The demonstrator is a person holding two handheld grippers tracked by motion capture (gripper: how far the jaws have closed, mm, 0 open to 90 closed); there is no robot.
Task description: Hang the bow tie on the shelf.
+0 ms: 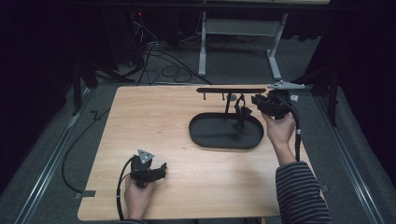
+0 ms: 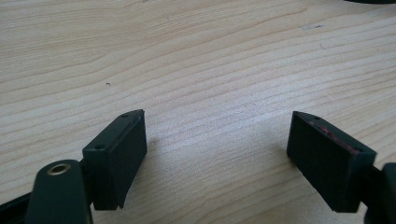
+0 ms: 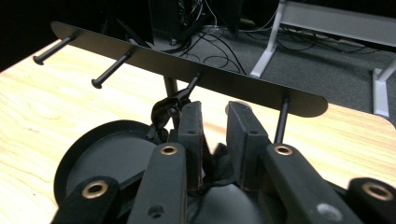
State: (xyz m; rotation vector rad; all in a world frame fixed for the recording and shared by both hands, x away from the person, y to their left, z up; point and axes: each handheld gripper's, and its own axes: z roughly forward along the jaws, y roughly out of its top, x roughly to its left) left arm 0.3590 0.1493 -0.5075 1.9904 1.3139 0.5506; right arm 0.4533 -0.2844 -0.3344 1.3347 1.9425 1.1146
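We see two tools: the left tool, low left on the counter, spread over bare wood, the right tool narrowly parted astride one dark strap hanging from one of four pegs on the one rack above one oval tray, right of centre.
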